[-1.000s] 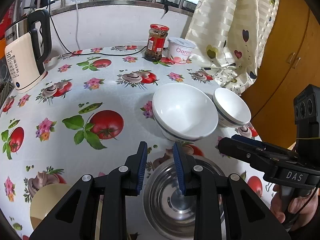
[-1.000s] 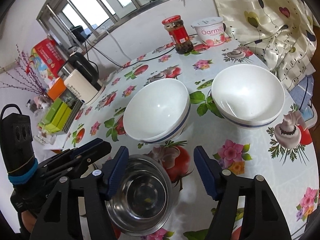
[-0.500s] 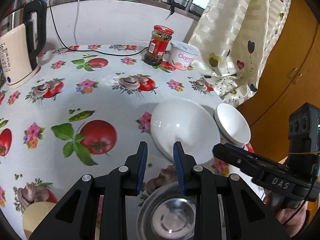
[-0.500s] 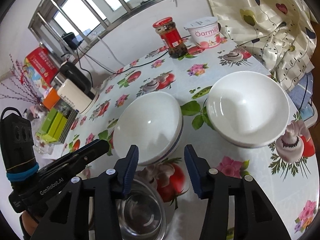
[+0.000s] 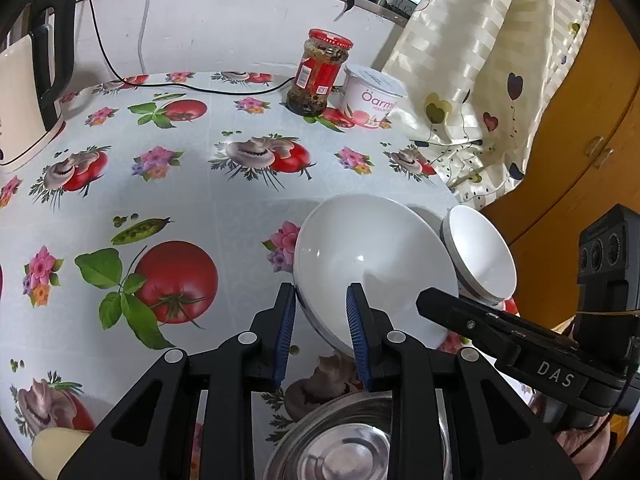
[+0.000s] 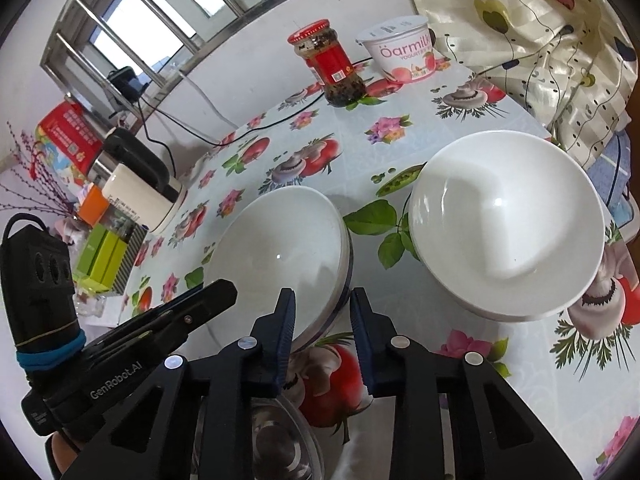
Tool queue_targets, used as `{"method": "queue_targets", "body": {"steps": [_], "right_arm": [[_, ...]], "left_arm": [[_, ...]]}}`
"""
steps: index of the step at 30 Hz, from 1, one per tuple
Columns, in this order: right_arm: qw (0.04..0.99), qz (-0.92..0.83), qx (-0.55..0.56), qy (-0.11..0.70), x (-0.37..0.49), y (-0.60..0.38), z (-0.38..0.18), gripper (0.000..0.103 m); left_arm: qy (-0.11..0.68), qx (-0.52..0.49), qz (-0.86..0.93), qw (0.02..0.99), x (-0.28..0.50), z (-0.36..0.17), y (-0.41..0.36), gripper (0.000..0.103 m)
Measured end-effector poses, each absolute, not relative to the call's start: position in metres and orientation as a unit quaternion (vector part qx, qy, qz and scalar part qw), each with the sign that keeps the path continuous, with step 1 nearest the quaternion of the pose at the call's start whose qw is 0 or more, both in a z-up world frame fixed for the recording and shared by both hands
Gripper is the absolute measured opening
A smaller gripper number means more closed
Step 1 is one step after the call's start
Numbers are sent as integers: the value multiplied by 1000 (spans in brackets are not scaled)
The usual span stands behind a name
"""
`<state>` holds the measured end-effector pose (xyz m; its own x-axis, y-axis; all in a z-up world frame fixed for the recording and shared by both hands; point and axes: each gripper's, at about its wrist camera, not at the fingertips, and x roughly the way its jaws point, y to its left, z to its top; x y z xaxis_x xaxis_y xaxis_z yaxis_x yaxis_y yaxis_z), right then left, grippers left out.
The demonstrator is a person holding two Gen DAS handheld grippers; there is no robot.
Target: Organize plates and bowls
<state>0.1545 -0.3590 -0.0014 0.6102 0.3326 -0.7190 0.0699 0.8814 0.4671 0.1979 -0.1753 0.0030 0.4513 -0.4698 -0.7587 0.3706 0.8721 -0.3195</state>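
A large white bowl with a blue stripe (image 5: 372, 264) (image 6: 280, 248) stands on the flowered tablecloth. My left gripper (image 5: 320, 294) straddles its near rim, jaws narrowly apart and not pressing. My right gripper (image 6: 322, 294) straddles the same bowl's near right rim. Its jaws are closing, with the rim between them and the pads not touching it. A second white bowl (image 5: 484, 256) (image 6: 508, 224) sits just to the right. A steel bowl (image 5: 340, 448) (image 6: 272, 440) lies under both grippers, close to me.
At the table's back stand a red-lidded jar (image 5: 320, 72) and a yoghurt tub (image 5: 372, 96), with a black cable running to them. A kettle (image 5: 24, 92) is at the left, a curtain (image 5: 480, 80) hangs at the right, and a pale plate edge (image 5: 52, 444) lies near left.
Both grippers moved forward from over the steel bowl to the large white bowl's rim. The right jaws narrowed a lot. The left jaws kept the same gap.
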Motion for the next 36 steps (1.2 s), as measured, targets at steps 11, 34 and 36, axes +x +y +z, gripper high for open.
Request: {"method": "queue_targets", "body": {"steps": [11,34,36], "right_arm": [[871,76,226,429,153,-357,6,27],[888,86,202,403,105,-338,48,27],[889,88,201,402,99,-335,49,27]], "left_arm": [[442,-40,-249,861,193,16,-175,26],[413,-41,-246,876,140,52,-158,26],[411,-39,-245,877,132,54,-155,26]]}}
